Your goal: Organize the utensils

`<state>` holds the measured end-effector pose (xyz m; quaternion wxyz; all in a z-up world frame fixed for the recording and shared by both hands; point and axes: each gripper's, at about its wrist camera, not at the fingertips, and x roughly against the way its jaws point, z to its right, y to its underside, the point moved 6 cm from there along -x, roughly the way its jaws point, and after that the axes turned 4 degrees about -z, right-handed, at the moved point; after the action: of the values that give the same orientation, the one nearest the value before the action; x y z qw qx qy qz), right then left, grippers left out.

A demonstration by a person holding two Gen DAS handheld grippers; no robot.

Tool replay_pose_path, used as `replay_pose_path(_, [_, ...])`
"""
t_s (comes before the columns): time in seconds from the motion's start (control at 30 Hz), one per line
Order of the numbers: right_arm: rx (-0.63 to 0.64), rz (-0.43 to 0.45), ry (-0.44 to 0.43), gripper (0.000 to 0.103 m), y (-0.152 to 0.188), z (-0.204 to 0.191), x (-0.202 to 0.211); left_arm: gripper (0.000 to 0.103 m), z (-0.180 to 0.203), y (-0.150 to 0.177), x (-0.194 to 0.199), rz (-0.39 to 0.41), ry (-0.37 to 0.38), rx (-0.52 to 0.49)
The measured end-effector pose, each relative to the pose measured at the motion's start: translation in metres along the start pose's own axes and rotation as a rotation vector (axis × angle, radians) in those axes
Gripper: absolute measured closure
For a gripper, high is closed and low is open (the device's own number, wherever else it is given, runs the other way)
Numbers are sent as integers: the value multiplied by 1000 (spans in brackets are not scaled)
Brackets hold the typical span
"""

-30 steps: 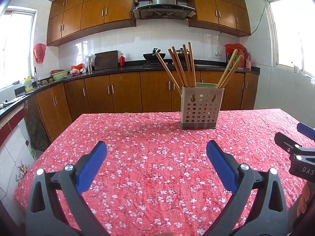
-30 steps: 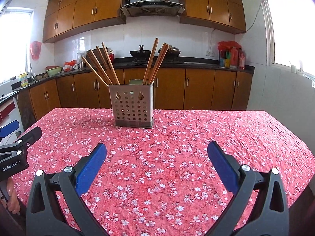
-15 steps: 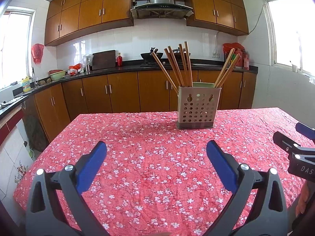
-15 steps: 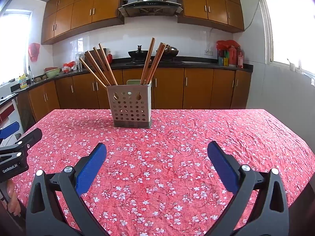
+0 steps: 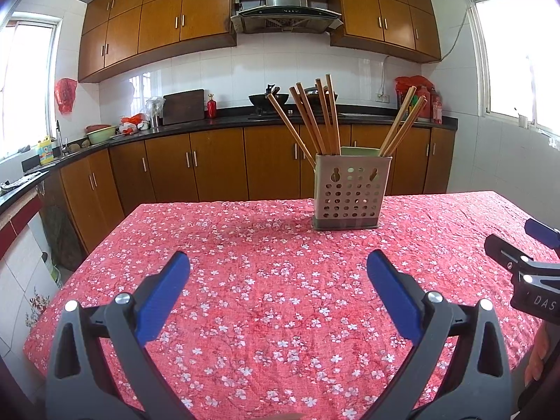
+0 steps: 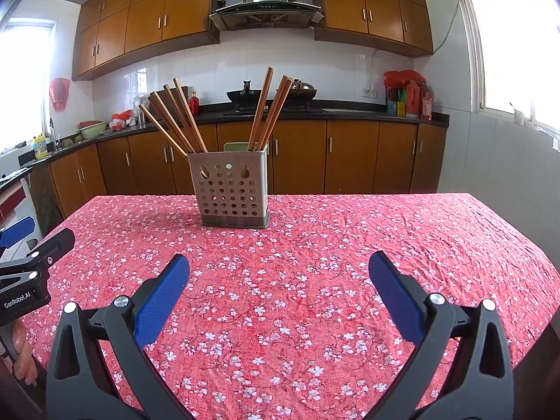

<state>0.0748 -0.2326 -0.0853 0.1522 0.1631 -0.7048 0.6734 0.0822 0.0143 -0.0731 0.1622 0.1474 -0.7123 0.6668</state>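
A grey perforated utensil holder (image 5: 351, 191) stands upright near the far side of the table; it also shows in the right wrist view (image 6: 231, 189). Several wooden chopsticks (image 5: 315, 119) lean in its left part and a few more chopsticks (image 5: 402, 122) lean in its right part; they show in the right wrist view too (image 6: 175, 119). My left gripper (image 5: 278, 266) is open and empty, well short of the holder. My right gripper (image 6: 279, 271) is open and empty, also short of the holder. Each gripper shows at the edge of the other's view.
The table carries a red floral cloth (image 5: 266, 280), also seen in the right wrist view (image 6: 385, 238). Its left edge (image 5: 80, 273) drops to the floor. Wooden cabinets and a dark counter (image 5: 210, 122) with a wok and bottles run along the back wall.
Both grippers have drawn back from the holder and risen slightly; the holder looks smaller and farther off. Both stay open and empty.
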Motion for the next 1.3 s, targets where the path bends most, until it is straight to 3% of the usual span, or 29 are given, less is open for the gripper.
replay_pose_path(1.3, [-11, -6, 1, 2, 1, -2, -2, 4, -2, 2, 0, -4, 4, 0])
